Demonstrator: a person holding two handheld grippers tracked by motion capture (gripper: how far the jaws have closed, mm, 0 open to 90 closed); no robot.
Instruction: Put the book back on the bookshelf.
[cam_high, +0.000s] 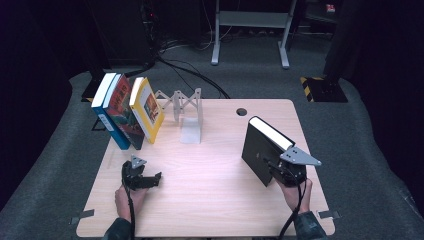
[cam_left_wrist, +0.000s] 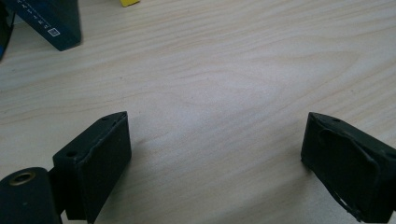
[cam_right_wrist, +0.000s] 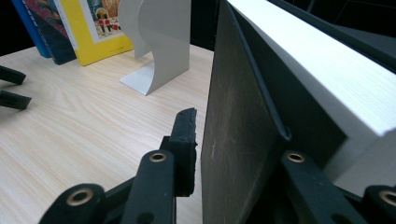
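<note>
A thick black hardcover book (cam_high: 262, 145) stands upright on its edge on the right side of the wooden table (cam_high: 210, 170), white page block facing up and right. My right gripper (cam_high: 280, 172) straddles its near lower corner. In the right gripper view the book (cam_right_wrist: 243, 116) stands between the jaws, and the left pad (cam_right_wrist: 186, 135) sits a thin gap off the cover, while the other pad is hidden behind the book. My left gripper (cam_high: 152, 179) rests low on the table's left side, jaws wide apart over bare wood (cam_left_wrist: 215, 140), holding nothing.
Three books lean together at the back left: blue (cam_high: 107, 112), dark red (cam_high: 122, 110) and yellow (cam_high: 147, 107). A white metal bookend (cam_high: 191, 122) stands just right of them, with a folding rack (cam_high: 172, 100) behind. A cable hole (cam_high: 242, 111) sits near the far edge.
</note>
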